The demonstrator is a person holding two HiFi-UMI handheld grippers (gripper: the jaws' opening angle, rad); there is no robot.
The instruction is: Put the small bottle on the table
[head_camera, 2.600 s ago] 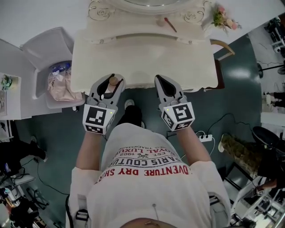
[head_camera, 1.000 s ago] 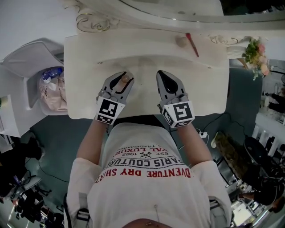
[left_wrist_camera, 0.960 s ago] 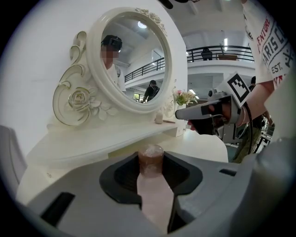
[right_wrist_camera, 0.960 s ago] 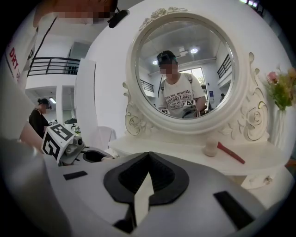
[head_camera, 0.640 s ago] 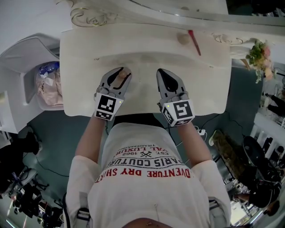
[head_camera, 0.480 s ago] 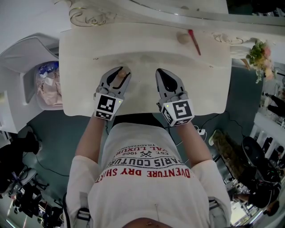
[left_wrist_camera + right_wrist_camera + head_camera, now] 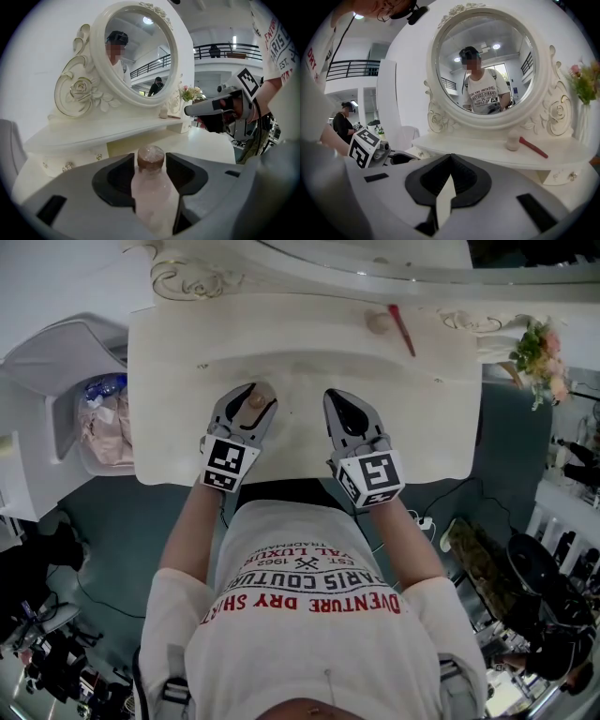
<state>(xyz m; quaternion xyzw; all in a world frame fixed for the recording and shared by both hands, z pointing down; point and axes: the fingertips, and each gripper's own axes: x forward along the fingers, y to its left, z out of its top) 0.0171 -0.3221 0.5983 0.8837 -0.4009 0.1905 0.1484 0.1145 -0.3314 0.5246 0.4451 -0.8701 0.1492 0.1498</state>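
In the middle of the frame, just left of centre in the head view, the left claw [image 7: 251, 396] is spreading its jaws around the small bottle [image 7: 256, 401]. A second ago it pinched the bottle firmly. In the left gripper view a dark gap now shows along one side of the pale pink body [image 7: 151, 192], so the grip is letting go. The bottle stands upright, brown cap on top, over the near half of the cream counter [image 7: 422, 427], where a couple of seconds back it hung at the counter's front edge. I judge it set down and the task nearly done, with only the claw's retreat remaining.

The right claw [image 7: 339, 401] sits just beside it, towards the frame's centre-right, jaws pressed together at the tips and holding nothing.

By count:
- one small bottle
- two claws
- one round mirror [image 7: 136, 51]
- one red-handled stick [image 7: 400, 329] on the raised shelf at the top of the frame
- one small rounded piece [image 7: 378, 322] touching it
- one bunch of flowers [image 7: 542, 348] at the far right
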